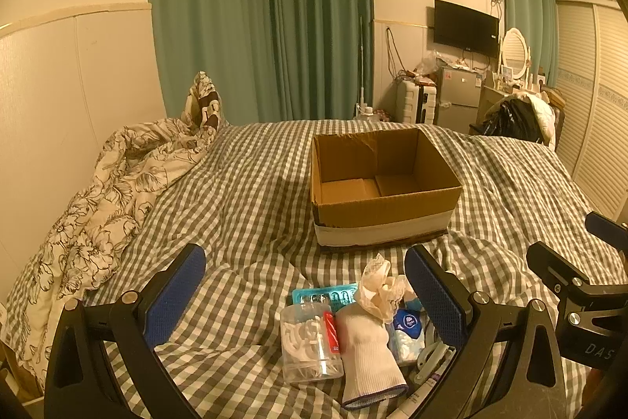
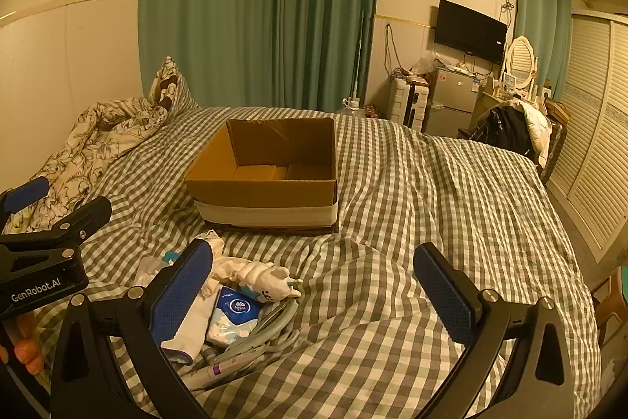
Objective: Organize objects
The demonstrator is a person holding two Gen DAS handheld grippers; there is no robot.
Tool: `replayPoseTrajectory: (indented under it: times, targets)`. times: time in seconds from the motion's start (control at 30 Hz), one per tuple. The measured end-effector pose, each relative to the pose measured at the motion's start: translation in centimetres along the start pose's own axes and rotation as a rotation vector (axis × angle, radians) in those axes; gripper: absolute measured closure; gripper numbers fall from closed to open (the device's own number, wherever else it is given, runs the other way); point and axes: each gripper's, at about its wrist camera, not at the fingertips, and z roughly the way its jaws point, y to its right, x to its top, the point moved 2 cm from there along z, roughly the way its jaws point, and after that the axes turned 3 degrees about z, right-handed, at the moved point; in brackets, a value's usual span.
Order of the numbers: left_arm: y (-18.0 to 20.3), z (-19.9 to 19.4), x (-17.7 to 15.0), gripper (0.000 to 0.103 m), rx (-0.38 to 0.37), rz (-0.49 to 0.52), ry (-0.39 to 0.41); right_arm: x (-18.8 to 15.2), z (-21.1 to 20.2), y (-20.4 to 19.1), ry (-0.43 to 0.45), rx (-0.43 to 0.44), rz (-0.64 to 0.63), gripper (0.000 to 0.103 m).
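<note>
Your left tool (image 1: 306,295) and right tool (image 2: 314,291) both stand wide apart, gripping nothing. The cardboard box (image 1: 382,183) sits ahead; the white sock (image 1: 369,352) lies between the left tool's fingers.

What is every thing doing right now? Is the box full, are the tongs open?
box: open, empty, upright on the bed.
left tongs: open, holding nothing.
right tongs: open, holding nothing.
sock: lying flat in the pile.
floss box: lid shut, lying beside the sock.
tissue pack: lying flat, looks sealed.
curtains: drawn shut.
TV: off.
</note>
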Motion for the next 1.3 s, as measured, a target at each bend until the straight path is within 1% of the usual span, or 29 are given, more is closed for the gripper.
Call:
replayPoseTrajectory:
  times: [0.3,0.5,0.67,0.77,0.87,0.9,0.97,1.0,1.1,1.13,1.2,1.23,1.27,1.3]
  targets:
    - [-0.1,-0.2,0.0,0.000,-0.012,0.000,-0.001,0.2,-0.5,-0.3,0.010,0.001,-0.006,0.000]
    - [-0.8,0.7,-0.3,0.000,-0.005,-0.009,-0.032,0.1,-0.1,-0.2,-0.005,0.003,-0.006,0.000]
    - [-0.9,3.4,-2.3,0.000,0.008,-0.003,-0.127,-0.9,1.7,-0.1,-0.061,0.002,-0.012,0.000]
    - [-0.4,5.7,-4.0,0.001,0.001,0.023,-0.207,-1.8,3.2,-0.1,-0.108,0.000,-0.019,0.000]
    - [-0.4,7.8,-5.8,0.008,0.020,0.039,-0.286,-2.5,4.5,-0.2,-0.151,0.006,-0.021,0.000]
    - [-0.9,8.8,-6.4,0.009,0.029,0.031,-0.319,-2.6,4.7,-0.1,-0.160,0.007,-0.020,0.000]
    - [-1.6,9.8,-7.3,0.016,0.026,0.011,-0.358,-2.8,5.3,-0.1,-0.176,0.011,-0.017,0.000]
    - [-2.0,10.3,-7.7,0.017,0.014,-0.001,-0.381,-3.0,5.7,-0.1,-0.187,0.013,-0.016,0.000]
    - [-1.7,11.5,-8.7,0.017,-0.073,-0.013,-0.436,-3.3,6.7,-0.7,-0.215,0.016,-0.027,0.000]
    - [-1.3,11.9,-8.9,0.017,-0.095,0.002,-0.454,-3.4,7.0,-0.9,-0.222,0.016,-0.033,0.000]
    - [-0.5,12.5,-9.2,0.017,-0.109,0.039,-0.470,-3.6,7.5,-1.4,-0.237,0.017,-0.050,0.000]
    - [-0.2,12.5,-9.3,0.019,-0.116,0.054,-0.478,-3.6,7.7,-1.7,-0.243,0.018,-0.057,0.000]
    - [0.2,12.7,-9.4,0.030,-0.131,0.065,-0.486,-3.7,8.0,-1.9,-0.251,0.020,-0.064,0.000]
    - [0.4,12.6,-9.5,0.037,-0.164,0.063,-0.490,-3.7,8.2,-2.1,-0.256,0.022,-0.069,0.000]
